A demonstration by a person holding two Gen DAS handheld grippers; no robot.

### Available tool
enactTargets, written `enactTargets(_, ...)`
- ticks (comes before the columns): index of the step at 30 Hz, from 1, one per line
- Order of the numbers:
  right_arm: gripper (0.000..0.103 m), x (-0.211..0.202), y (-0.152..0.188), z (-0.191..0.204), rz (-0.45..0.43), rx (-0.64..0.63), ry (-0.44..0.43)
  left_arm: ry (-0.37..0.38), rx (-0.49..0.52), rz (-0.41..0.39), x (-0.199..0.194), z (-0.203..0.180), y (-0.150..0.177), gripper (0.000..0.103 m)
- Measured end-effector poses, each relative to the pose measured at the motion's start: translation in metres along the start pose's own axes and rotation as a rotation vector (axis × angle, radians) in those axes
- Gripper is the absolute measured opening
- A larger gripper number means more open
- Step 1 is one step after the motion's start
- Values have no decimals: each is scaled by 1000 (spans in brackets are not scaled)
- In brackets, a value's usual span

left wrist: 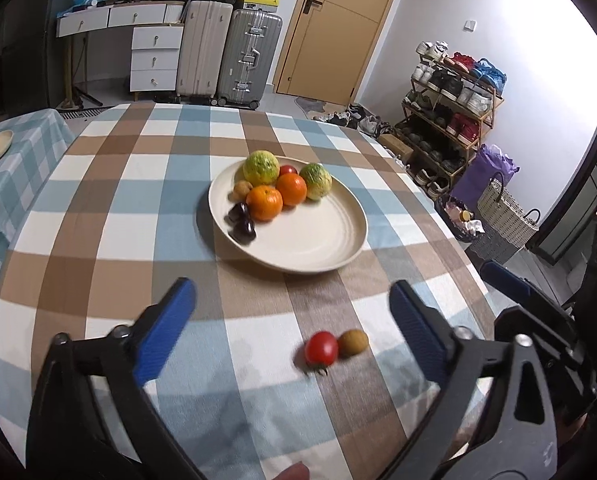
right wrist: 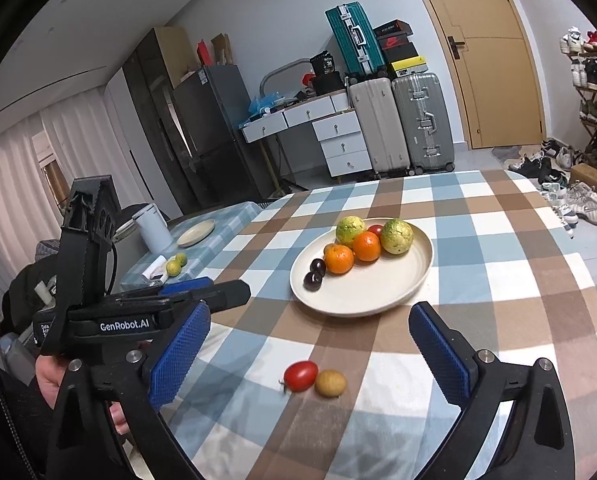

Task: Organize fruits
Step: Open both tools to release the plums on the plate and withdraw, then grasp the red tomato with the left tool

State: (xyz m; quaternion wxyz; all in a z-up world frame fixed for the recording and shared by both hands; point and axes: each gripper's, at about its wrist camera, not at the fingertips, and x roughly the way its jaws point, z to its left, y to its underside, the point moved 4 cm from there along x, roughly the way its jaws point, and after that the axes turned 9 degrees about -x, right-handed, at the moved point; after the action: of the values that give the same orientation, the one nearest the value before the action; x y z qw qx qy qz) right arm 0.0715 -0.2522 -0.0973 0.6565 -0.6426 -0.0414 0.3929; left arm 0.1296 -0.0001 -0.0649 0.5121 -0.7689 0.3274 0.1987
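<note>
Covering the worktop [left wrist: 98,208], a checked cloth runs bare between both tools and the plate [left wrist: 322,240] ahead. Spread wide and holding nothing, the left hand-held gripper [left wrist: 292,332] hangs above the cloth, with the tomato [left wrist: 321,348] and a small brown fruit [left wrist: 353,343], touching each other, just ahead between its fingers. The right hand-held gripper [right wrist: 308,354] is likewise spread wide and empty, the same pair between its fingers. Oranges [right wrist: 352,254], green fruits and dark plums crowd the plate's far-left part; its near-right part is bare.
</note>
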Motion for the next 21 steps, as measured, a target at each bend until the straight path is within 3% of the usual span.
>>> enactTargets(7,103,-13,16,6,15,-4,45,-25,36,-22,-9,-5,27,102)
enactTargets(21,103,-10,57,7,86,1,87,-55,40,101,25,10,62,102)
